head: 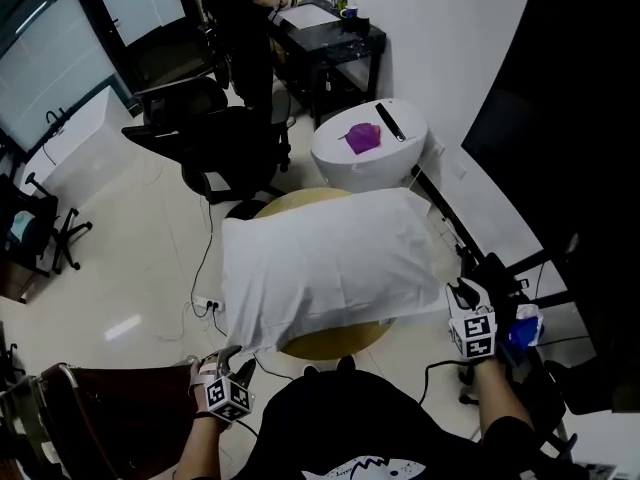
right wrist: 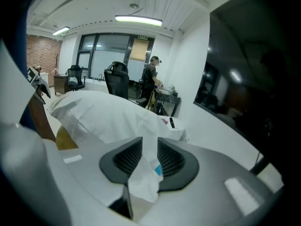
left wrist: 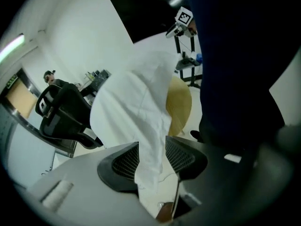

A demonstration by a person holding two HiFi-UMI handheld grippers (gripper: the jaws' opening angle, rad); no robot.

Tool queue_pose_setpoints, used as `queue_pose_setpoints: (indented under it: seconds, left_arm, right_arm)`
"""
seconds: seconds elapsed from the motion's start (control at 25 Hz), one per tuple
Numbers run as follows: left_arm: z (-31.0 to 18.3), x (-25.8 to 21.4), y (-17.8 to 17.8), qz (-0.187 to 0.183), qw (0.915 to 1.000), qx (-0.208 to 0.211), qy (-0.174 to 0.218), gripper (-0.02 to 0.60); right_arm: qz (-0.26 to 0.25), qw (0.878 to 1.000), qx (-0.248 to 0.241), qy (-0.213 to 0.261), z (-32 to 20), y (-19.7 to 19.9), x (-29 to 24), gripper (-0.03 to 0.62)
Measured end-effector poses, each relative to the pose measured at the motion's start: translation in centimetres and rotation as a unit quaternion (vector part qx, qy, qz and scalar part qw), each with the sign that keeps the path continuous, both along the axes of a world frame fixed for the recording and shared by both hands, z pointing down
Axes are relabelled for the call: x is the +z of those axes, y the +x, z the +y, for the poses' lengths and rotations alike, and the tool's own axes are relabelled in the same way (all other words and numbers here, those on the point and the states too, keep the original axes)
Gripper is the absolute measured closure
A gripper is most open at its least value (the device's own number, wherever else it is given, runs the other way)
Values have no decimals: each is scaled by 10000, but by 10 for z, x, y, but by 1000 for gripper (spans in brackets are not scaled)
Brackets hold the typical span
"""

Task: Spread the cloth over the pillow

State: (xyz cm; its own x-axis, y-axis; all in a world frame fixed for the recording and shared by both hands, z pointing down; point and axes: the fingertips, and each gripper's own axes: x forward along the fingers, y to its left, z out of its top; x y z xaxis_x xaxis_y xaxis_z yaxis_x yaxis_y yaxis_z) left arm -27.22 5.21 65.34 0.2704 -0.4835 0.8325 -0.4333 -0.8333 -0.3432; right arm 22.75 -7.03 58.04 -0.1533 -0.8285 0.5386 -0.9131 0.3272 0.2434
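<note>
Looking down from the head view, the white cloth [head: 330,263] is already draped over the pillow, which only shows as a puffy bulge underneath. The whole bundle sits on a round wooden table [head: 335,344], with the cloth hanging past the near edge on both sides. The left gripper [head: 231,356] is at the near-left corner and the right gripper [head: 463,294] is at the near-right corner, so there's one at each end of the side closest to the person. In the left gripper view the jaws stand pretty wide and a strip of cloth hangs loose down the gap between them. It doesn't look pinched. The right gripper view is much the same: jaws parted a bit less, a crumpled corner of cloth sitting between them without being squeezed, and a little blue tag [right wrist: 158,170] poking out of the fabric against the right-hand jaw. Past the far end of the cloth there's a white round side table [head: 335,168] with a purple lump [head: 362,137] and a black bar-shaped thing [head: 390,121] on top. Further back there's a black office chair [head: 230,138], and a person in dark clothes [head: 235,8] stands at a black desk [head: 335,40].
</note>
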Motion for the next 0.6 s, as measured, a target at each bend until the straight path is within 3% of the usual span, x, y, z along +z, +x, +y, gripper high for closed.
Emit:
queue_pose_setpoints:
  seconds: [0.08, 0.12, 0.4, 0.6]
  left_arm:
    - [-13, -26, 15, 356, 9990, 23, 273, 416]
    - [-18, -37, 22, 498, 9980, 62, 395, 416]
    - [-30, -93, 67, 1313, 9858, 501, 920, 416]
    - [-23, -101, 83, 1531, 9823, 654, 864, 416]
  right_arm:
    - [-38, 9999, 12, 138, 4, -20, -21, 521]
    - [-36, 9999, -7, 168, 7, -32, -29, 588]
    - [-259, 9981, -491, 269, 38, -119, -61, 588]
    - [-443, 9962, -731, 169, 62, -154, -64, 586]
